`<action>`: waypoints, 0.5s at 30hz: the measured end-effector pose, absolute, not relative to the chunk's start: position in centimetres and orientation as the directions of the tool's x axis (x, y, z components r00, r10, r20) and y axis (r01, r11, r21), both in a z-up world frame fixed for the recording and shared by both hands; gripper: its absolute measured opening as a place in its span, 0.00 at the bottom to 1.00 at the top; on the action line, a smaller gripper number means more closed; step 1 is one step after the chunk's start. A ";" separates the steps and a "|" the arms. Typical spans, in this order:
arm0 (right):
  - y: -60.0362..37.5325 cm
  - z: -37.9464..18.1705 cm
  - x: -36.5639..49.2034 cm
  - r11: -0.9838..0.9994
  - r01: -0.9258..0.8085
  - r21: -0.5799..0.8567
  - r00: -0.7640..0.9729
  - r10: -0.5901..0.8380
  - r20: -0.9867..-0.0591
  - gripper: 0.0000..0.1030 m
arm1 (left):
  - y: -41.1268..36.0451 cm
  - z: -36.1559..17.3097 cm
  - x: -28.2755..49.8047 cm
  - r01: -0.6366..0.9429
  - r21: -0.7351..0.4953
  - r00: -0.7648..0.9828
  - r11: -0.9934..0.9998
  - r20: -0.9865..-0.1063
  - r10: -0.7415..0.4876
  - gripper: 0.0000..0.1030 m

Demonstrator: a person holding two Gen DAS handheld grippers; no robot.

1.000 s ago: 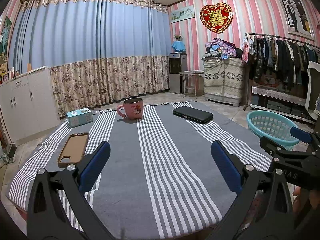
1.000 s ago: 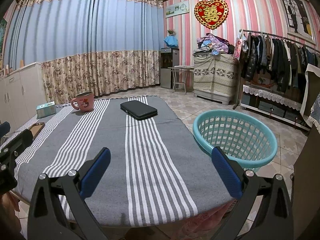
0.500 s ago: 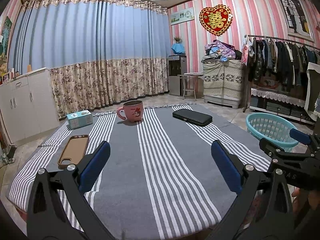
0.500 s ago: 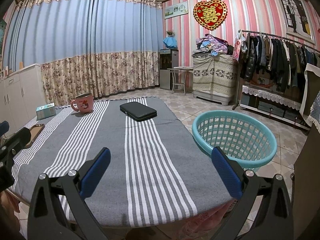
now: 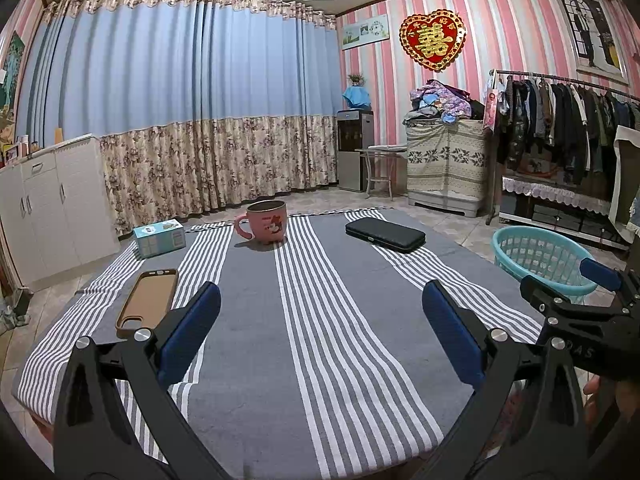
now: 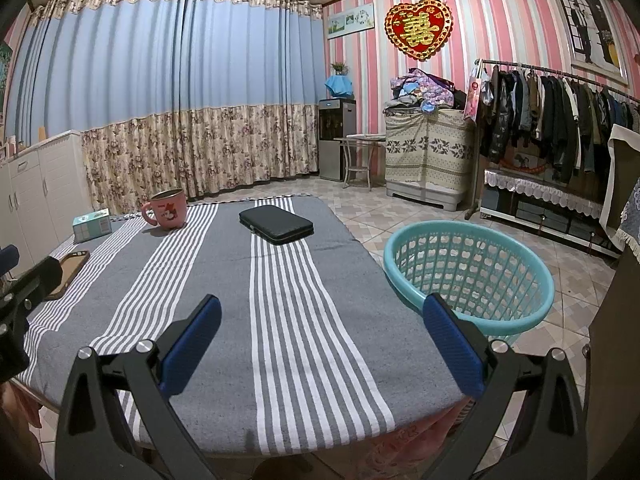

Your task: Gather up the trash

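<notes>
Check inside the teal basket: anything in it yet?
The teal basket shows only bare mesh on its far inner wall. Its near rim hides the bottom, so low-lying trash cannot be ruled out.

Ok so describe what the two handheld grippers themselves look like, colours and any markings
Both look alike. The left gripper and right gripper have matte black plastic frames that fork into two arms with triangular cut-outs and silver rivets. The jaws carry dark blue textured pads. Pale lettering on the right gripper's body is only partly readable. No cables or sleeves show.

Left gripper (image 5: 321,306) jaws wide apart, right gripper (image 6: 321,320) likewise, both empty
</notes>
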State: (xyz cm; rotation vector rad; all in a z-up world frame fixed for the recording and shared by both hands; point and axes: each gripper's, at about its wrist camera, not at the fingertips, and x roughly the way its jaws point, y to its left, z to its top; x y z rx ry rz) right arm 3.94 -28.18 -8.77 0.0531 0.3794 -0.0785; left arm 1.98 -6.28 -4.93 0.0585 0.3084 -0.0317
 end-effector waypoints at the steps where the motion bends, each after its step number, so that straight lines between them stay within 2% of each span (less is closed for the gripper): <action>1: -28.2 -8.8 3.9 0.996 0.086 0.037 0.926 -0.066 -0.372 0.96 | -6.3 -4.9 2.0 0.040 0.052 0.952 0.998 -0.305 -0.022 0.95; 15: -28.0 -8.7 3.9 0.996 0.086 0.034 0.926 -0.067 -0.371 0.96 | -6.1 -5.0 2.0 0.040 0.051 0.952 0.998 -0.305 -0.023 0.95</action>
